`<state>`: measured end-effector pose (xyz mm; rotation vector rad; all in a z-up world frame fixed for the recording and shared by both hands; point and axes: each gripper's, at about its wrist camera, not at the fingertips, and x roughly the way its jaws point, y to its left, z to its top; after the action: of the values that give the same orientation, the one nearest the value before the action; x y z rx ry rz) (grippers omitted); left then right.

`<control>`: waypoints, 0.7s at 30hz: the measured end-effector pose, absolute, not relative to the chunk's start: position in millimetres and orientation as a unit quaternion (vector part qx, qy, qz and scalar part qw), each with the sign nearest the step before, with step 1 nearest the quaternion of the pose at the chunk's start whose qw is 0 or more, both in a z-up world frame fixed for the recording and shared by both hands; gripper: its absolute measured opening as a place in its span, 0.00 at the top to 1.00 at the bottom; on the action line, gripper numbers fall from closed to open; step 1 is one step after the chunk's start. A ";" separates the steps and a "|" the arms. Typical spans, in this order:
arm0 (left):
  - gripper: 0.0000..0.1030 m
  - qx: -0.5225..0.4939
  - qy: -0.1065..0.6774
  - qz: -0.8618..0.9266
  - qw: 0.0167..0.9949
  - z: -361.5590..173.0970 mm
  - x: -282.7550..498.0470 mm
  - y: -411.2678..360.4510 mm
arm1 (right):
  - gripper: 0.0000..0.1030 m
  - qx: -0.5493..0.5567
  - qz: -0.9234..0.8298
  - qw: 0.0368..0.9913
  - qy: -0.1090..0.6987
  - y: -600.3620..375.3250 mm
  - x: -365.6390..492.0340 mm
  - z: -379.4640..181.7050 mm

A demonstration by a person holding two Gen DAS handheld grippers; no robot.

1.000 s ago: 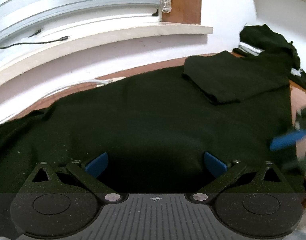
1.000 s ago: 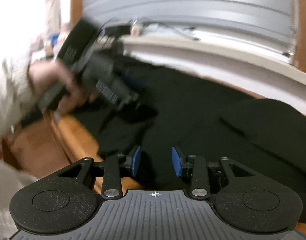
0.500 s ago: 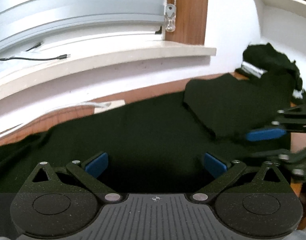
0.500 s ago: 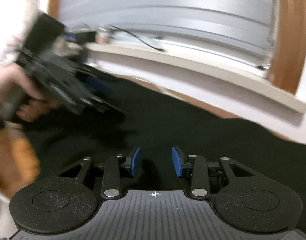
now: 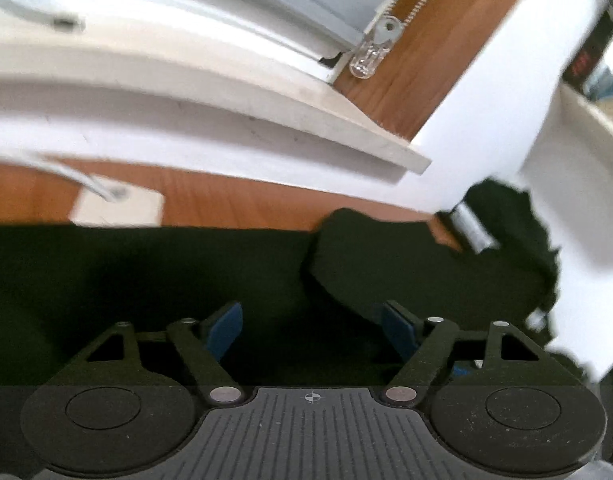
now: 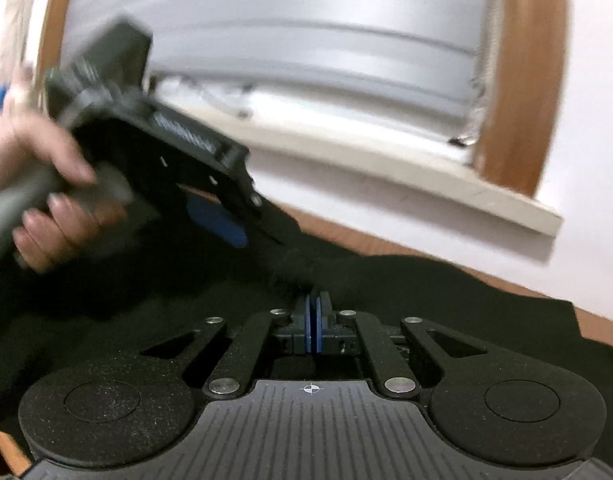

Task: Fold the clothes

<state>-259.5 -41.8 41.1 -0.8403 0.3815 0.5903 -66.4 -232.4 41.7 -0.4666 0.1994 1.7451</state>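
Observation:
A black garment [image 5: 146, 272] lies spread over the wooden table [image 5: 226, 204], with a folded-over part [image 5: 386, 256] to the right. My left gripper [image 5: 312, 320] hovers tilted just above the cloth. Its jaws are closing but still wide apart, and the blue pads [image 5: 226, 328] press on nothing. In the right wrist view a hand [image 6: 46, 196] carries that left gripper [image 6: 218, 220] in from the upper left. My right gripper [image 6: 312, 312] is shut, its pads together on a raised bunch of the garment [image 6: 426, 292].
A pile of dark clothes [image 5: 518, 220] sits at the table's far right against a white wall [image 5: 566, 200]. A white block with a cable [image 5: 118, 208] lies behind the garment. The windowsill [image 5: 266, 120] and blinds run along the back.
My right gripper's jaws went from partly open to shut over the cloth. My left gripper rolled, swung to the right across the garment, and its jaws narrowed.

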 end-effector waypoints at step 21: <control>0.24 -0.596 0.063 0.163 0.784 0.0 -173.7 -24.7 | 0.97 -0.113 0.738 0.658 0.101 -281.0 -20.1 51.9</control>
<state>-173.7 -24.7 0.0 -1.2850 0.1352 0.3522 -20.1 -281.0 51.9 -0.2556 0.2293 1.6711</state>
